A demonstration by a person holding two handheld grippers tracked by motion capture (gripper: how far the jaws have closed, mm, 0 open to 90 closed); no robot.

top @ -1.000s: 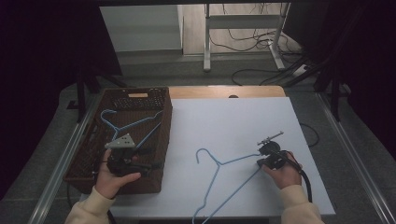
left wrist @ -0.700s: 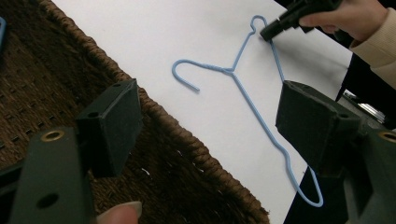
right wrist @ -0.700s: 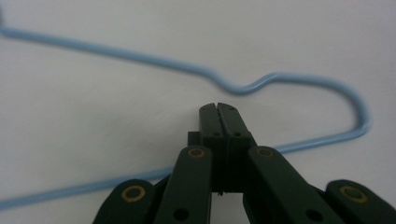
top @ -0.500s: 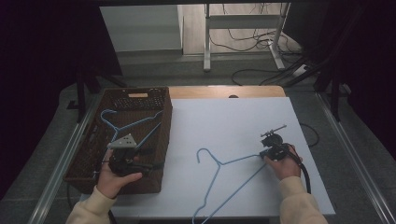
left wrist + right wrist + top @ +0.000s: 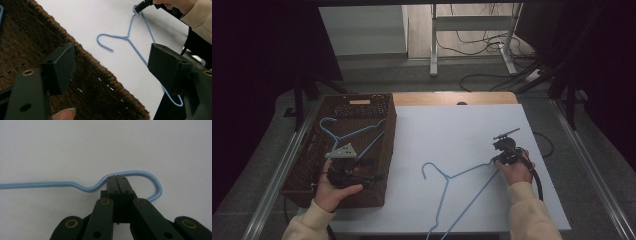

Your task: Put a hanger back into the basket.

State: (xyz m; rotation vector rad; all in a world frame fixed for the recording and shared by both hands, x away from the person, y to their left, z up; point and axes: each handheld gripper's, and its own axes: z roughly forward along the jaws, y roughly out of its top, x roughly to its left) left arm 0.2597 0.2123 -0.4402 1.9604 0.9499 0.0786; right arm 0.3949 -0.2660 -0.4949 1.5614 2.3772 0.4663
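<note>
Two claws at work, one blue hanger (image 5: 462,192) in play. Lies flat on the white worktop (image 5: 452,130), hook toward nine o'clock, long axis running from the shoulder bend at about two o'clock down to the near worktop edge at seven o'clock. Right claw (image 5: 501,156) clamped tight on the wire at that upper shoulder bend, jaws pressed together with the blue loop curling round their tips (image 5: 117,178). Right hand plainly the nearer, already in contact; hanger trails away from it toward eight o'clock. Left claw (image 5: 112,67) spread wide, nothing between its pads, held over the rim of the woven basket (image 5: 384,150) at nine o'clock of the hanger, well apart from it. Another blue hanger (image 5: 349,132) inside that basket. Probably a drag or lift toward the basket next: hook leads, so calls for keeping the long axis from swinging and the hook from snagging the wicker rim.
</note>
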